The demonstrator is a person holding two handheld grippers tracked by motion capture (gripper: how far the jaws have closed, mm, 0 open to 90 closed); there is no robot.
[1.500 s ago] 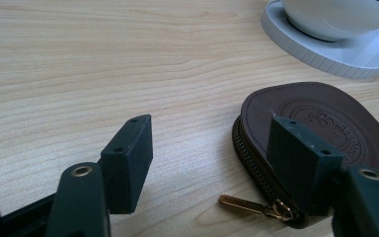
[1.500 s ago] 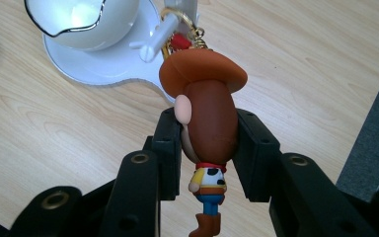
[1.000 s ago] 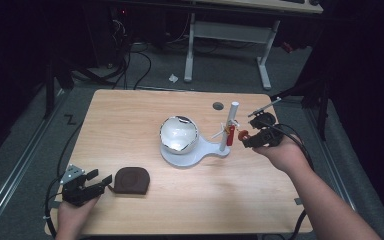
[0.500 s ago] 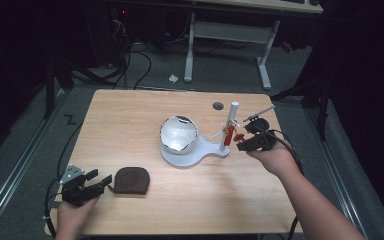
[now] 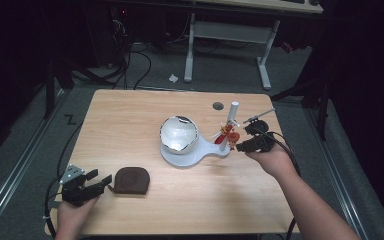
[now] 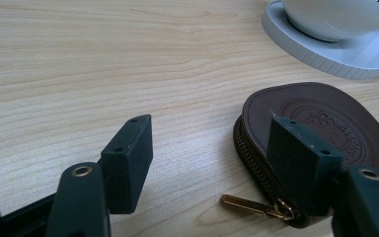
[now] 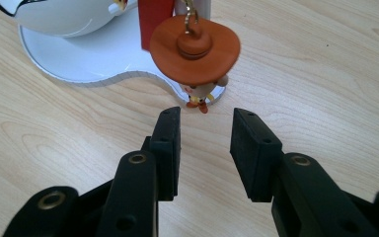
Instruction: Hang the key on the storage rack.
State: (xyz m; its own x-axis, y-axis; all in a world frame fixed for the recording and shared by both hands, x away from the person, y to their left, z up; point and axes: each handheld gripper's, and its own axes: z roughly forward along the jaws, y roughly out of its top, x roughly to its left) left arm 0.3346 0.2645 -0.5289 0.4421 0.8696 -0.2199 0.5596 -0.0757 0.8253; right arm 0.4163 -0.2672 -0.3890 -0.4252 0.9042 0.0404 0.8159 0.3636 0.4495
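Right gripper, released, noses at my twelve o'clock toward the orange-hatted charm — closing early could swing it off-line.

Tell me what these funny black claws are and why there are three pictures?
A person sits at a wooden table and holds a grabbing tool in each hand. One picture looks down from above. The other two come from small cameras riding on the tools, looking along their black jaws.

The left gripper is open beside a brown leather pouch with a zip. Its gold zip pull lies between the jaws.

The right gripper is open too, pointing at a little toy figure with an orange hat that hangs on a white stand. A shiny white ball sits on that stand.

Neither tool holds anything.
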